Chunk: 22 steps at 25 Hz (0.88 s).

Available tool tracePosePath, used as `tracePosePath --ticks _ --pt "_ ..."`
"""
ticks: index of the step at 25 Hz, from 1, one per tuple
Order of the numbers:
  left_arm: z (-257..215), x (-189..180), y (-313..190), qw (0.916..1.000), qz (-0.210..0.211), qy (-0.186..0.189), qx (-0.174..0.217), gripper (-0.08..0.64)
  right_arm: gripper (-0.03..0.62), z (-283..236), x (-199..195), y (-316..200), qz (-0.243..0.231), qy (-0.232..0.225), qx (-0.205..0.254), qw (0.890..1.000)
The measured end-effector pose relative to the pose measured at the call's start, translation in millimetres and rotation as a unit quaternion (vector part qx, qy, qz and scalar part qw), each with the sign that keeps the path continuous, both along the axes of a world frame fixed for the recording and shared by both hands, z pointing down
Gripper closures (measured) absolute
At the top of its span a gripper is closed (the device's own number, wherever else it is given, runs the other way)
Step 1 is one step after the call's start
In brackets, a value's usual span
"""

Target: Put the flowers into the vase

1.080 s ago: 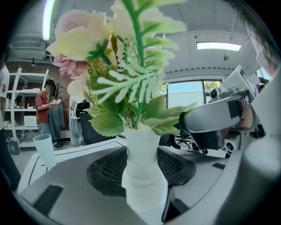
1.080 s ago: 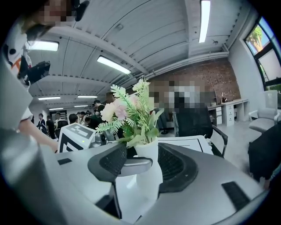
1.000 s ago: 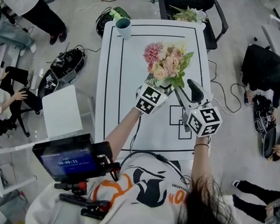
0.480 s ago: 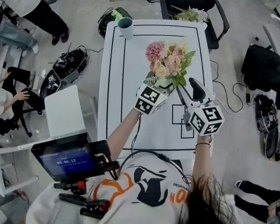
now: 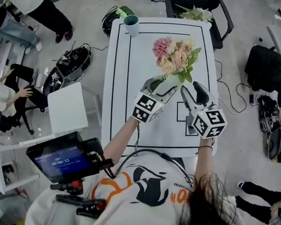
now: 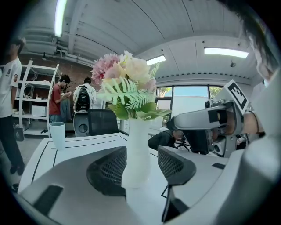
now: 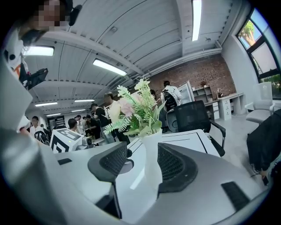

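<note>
Clamping nothing on either side. Left gripper [image 5: 160, 87]: released, jaws spread wide, tall matte white vase [image 6: 137, 149] upright in the gap just ahead of the pads, with the bunch of pink, cream and green artificial flowers [image 6: 127, 88] already seated in its neck. Right gripper [image 5: 193, 93]: likewise slack and empty, jaws apart, same vase framed just beyond its tips. Looks done, apart from pulling clear.

Worth fearing a knock: slim, top-heavy, standing free on the white black-lined table [image 5: 130, 80] between two wide sets of jaws. Could tip with a sideways swing or a tilt of either tool during retreat, most likely by clipping the body with a pad's inner face. Could also snag a fern frond hanging above the jaws and drag the whole bunch out. Cannot tell whether the left tool's near pad touches the vase wall. Safer to draw straight back along each tool's own axis. Teal cup [image 5: 130, 24] far ahead of both, well out of harm's way.
</note>
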<state>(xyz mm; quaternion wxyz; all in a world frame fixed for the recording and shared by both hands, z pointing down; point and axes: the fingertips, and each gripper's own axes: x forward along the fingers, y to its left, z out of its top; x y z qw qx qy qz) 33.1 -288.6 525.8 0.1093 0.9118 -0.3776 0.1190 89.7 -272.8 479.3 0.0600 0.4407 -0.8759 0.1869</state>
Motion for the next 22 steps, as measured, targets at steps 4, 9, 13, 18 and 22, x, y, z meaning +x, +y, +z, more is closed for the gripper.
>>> tracePosePath --ticks 4,9,13,18,22 --pt "-14.6 -4.2 16.1 0.9997 0.011 0.020 0.009 0.335 0.379 0.8 -4.0 9.7 0.009 0.002 0.001 1.000" --pt "-33.0 -13.6 33.6 0.9994 0.008 0.019 0.029 0.406 0.430 -3.7 -11.7 22.3 0.020 0.003 0.015 1.000" --pt "-42.2 -26.9 48.7 0.9993 -0.003 0.021 0.030 0.460 0.495 -11.3 -21.7 36.4 0.038 -0.023 0.021 0.999" --pt "-51.0 -46.2 70.8 0.9992 -0.008 0.024 0.031 0.498 0.535 -16.4 -40.5 58.5 0.046 -0.029 0.025 0.998" --pt "-53.8 -64.3 90.7 0.9992 -0.010 0.029 0.025 0.524 0.551 -17.7 -58.6 79.9 0.052 -0.026 0.026 0.998"
